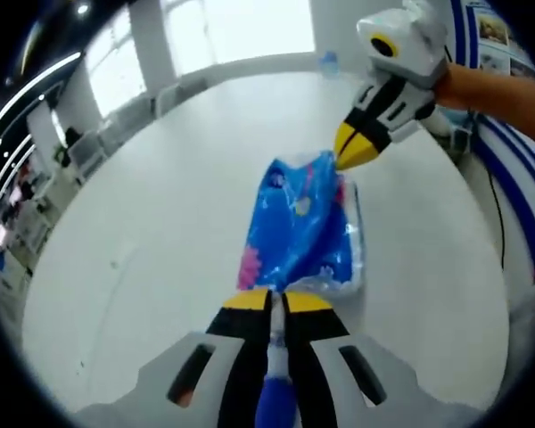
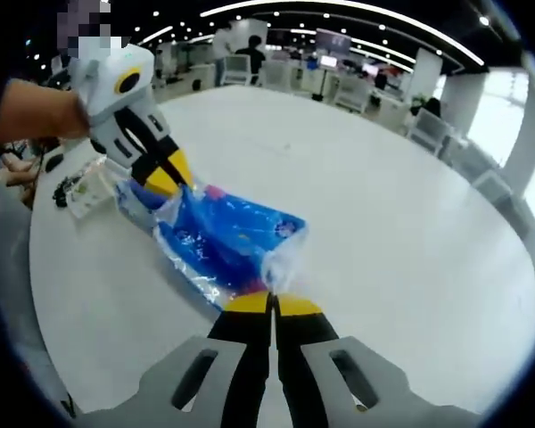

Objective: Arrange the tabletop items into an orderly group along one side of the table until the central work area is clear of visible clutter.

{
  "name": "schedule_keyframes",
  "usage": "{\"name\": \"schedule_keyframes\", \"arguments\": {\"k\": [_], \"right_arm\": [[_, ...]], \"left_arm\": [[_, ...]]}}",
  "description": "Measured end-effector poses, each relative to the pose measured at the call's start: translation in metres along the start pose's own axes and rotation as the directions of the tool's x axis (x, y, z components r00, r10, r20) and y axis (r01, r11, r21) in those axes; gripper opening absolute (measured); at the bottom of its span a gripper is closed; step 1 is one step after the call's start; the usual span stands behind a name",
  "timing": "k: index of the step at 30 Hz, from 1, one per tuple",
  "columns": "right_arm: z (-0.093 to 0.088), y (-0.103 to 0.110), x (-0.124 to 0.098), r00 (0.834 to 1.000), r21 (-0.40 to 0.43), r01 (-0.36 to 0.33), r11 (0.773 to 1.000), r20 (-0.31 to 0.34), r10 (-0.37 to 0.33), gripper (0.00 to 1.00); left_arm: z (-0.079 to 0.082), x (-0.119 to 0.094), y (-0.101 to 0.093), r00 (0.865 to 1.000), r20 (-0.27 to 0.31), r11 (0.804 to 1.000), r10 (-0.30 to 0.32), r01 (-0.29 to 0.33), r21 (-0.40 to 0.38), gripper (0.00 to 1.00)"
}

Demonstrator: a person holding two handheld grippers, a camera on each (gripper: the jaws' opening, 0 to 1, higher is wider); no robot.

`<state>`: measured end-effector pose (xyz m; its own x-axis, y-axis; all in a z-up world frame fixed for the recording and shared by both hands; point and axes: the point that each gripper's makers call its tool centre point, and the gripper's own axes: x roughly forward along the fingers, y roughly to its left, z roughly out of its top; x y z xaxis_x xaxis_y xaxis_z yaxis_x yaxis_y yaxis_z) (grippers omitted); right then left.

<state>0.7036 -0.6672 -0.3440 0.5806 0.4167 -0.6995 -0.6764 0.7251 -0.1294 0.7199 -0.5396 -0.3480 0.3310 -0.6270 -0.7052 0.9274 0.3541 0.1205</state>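
On the white table (image 1: 160, 267), the blue tissue pack (image 1: 299, 227) lay between both claws; the left gripper (image 1: 275, 301) and right gripper (image 2: 272, 305) each clamped one end of its plastic wrapping.

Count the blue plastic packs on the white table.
1. The blue pack lies near the middle of the white table, pinched at opposite ends by the left tongs and the right tongs. Small items at the table edge are too blurred to identify.
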Motion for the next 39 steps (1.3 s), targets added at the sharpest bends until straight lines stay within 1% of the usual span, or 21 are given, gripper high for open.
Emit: {"name": "schedule_keyframes", "arguments": {"k": [4,7,13,17,19,21,24,28,30,31,34,39], "right_arm": [[-0.004,-0.003,0.006,1.0,0.015,0.001,1.0,-0.003,-0.001,0.01],[-0.006,-0.003,0.01,1.0,0.016,0.002,1.0,-0.006,-0.002,0.01],[-0.011,-0.004,0.014,1.0,0.02,0.005,1.0,-0.011,-0.005,0.01],[-0.014,-0.003,0.016,1.0,0.029,0.006,1.0,-0.012,-0.005,0.01],[-0.016,-0.004,0.017,1.0,0.032,0.008,0.999,-0.016,-0.007,0.01],[-0.018,-0.005,0.019,1.0,0.038,0.01,0.999,-0.018,-0.009,0.02],[-0.021,-0.004,0.021,1.0,0.043,0.008,0.999,-0.023,-0.007,0.02],[-0.022,-0.006,0.023,1.0,0.046,0.011,0.999,-0.026,-0.01,0.03],[-0.022,-0.007,0.023,1.0,0.056,0.016,0.998,-0.028,-0.015,0.06],[-0.022,-0.008,0.024,0.999,0.059,0.018,0.998,-0.029,-0.017,0.08],[-0.021,-0.008,0.024,0.999,0.058,0.024,0.998,-0.029,-0.023,0.12],[-0.022,-0.008,0.024,0.999,0.057,0.02,0.998,-0.035,-0.018,0.12]], "left_arm": [[-0.002,0.006,-0.001,1.0,-0.017,1.0,-0.005,0.006,0.009,0.02],[-0.008,0.011,-0.001,0.999,-0.043,1.0,-0.001,0.002,0.026,0.03],[-0.01,0.016,0.001,0.999,-0.054,1.0,0.003,-0.002,0.029,0.03],[-0.01,0.018,0.006,0.998,-0.06,0.999,0.02,-0.018,0.031,0.04],[-0.01,0.02,0.005,0.998,-0.057,1.0,0.013,-0.012,0.019,0.04],[-0.012,0.021,0.003,0.997,-0.07,1.0,0.011,-0.009,0.029,0.05],[-0.011,0.022,0.006,0.998,-0.067,0.999,0.022,-0.02,0.026,0.07],[-0.011,0.023,0.006,0.998,-0.068,1.0,0.017,-0.015,0.022,0.07],[-0.011,0.023,0.006,0.997,-0.071,1.0,0.015,-0.014,0.02,0.08],[-0.011,0.023,0.006,0.997,-0.072,1.0,0.016,-0.014,0.02,0.08],[-0.012,0.022,0.008,0.997,-0.076,1.0,0.025,-0.024,0.013,0.15],[-0.012,0.023,0.007,0.997,-0.076,1.0,0.018,-0.017,0.016,0.17]]}}
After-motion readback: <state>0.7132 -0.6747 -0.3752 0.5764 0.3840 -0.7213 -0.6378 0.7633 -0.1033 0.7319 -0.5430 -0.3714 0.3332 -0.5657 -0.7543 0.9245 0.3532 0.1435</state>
